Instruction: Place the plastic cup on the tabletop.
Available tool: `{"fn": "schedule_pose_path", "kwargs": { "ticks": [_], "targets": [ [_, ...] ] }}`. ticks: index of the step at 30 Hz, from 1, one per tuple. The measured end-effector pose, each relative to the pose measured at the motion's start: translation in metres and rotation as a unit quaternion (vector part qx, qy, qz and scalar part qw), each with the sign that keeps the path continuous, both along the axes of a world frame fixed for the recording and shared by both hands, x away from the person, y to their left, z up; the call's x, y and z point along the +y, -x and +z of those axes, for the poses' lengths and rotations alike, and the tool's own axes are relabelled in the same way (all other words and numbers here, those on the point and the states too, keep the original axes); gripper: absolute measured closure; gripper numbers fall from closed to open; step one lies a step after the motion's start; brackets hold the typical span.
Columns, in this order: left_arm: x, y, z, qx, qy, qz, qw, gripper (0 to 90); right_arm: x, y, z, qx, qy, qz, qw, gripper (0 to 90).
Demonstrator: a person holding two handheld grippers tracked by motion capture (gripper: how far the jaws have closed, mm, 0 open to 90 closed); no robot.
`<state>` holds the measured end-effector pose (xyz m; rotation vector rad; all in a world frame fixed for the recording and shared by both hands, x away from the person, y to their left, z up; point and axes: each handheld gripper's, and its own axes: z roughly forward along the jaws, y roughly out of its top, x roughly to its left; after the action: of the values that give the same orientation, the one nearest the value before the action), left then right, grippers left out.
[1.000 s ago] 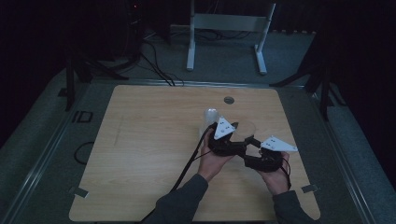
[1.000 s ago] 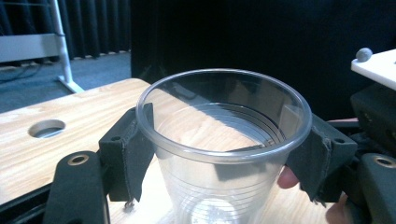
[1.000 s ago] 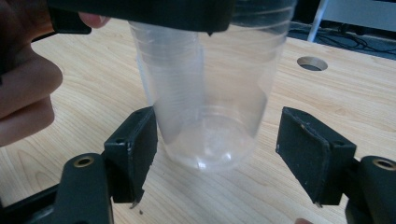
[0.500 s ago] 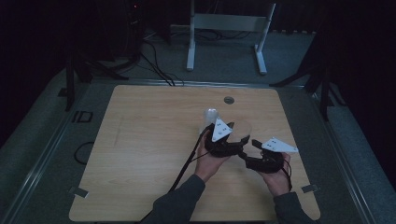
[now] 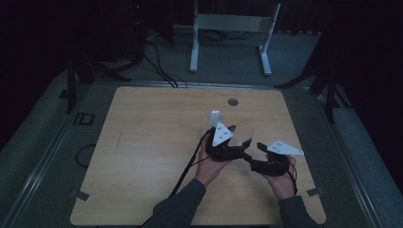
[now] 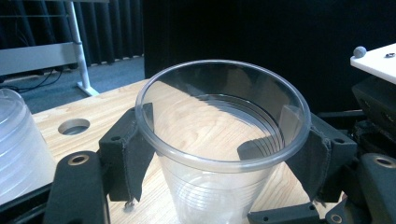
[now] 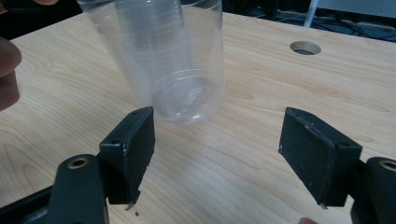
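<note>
The wooden table [image 5: 142, 156] is a pale, light-grained slab with rounded corners, standing on a dim grey floor; its near edge is cut off at the bottom of the high view, and the surroundings are dark and hard to read. A round cable hole [image 5: 233, 101] pierces the tabletop near its far edge, right of centre. Beyond the table stands a white metal frame [image 5: 230, 28] with two legs, its top cropped.

The left gripper [image 5: 237, 137] sits right of the table's centre, its grey three-cornered plate hiding most of what it carries in the high view. Its own view shows the black padded jaws pressed on both sides of a clear plastic cup [image 6: 219, 154], just under the rolled rim. The cup is upright, thin-walled and ribbed, its base cut off at the bottom of that view.

The right gripper [image 7: 217, 154] lies just to the right of the left one, jaws spread wide, having just been opening, with bare wood between them; the cup hangs just beyond its pads.

A stack of clear cups [image 5: 215, 117], upside down, stands just beyond the left gripper, its lower part hidden.
</note>
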<state>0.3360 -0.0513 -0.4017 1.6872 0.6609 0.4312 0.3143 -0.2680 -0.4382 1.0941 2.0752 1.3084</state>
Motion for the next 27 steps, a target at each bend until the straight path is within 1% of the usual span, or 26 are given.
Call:
{"fn": "schedule_pose_path", "kwargs": {
  "ticks": [10, 16, 19, 21, 23, 27],
  "targets": [
    [0.0043, 0.0026, -0.0002, -0.002, 0.004, 0.003, 1.0000, 28.6, -0.0023, -0.0015, 0.0020, -0.002, -0.003, -0.007, 1.0000, 26.5],
    [0.0073, 0.0049, -0.0024, -0.002, 0.002, -0.001, 1.0000, 28.7, -0.0045, -0.0021, 0.0017, -0.001, -0.002, -0.014, 0.9999, 26.6],
    [0.0074, 0.0052, -0.0027, -0.003, 0.003, -0.002, 1.0000, 28.8, -0.0055, -0.0027, 0.0016, -0.001, -0.005, -0.018, 0.9998, 26.6],
    [0.0081, 0.0078, -0.0042, -0.006, 0.003, -0.005, 1.0000, 29.0, -0.0069, -0.0037, 0.0017, 0.001, -0.012, -0.023, 0.9997, 26.6],
    [0.0078, 0.0089, -0.0056, -0.005, 0.006, -0.007, 0.9999, 29.0, -0.0078, -0.0043, 0.0020, 0.001, -0.016, -0.025, 0.9996, 26.6],
    [0.0084, 0.0099, -0.0082, -0.006, 0.004, -0.009, 0.9999, 29.0, -0.0095, -0.0050, 0.0028, -0.001, -0.018, -0.027, 0.9995, 26.6]
  ]
}}
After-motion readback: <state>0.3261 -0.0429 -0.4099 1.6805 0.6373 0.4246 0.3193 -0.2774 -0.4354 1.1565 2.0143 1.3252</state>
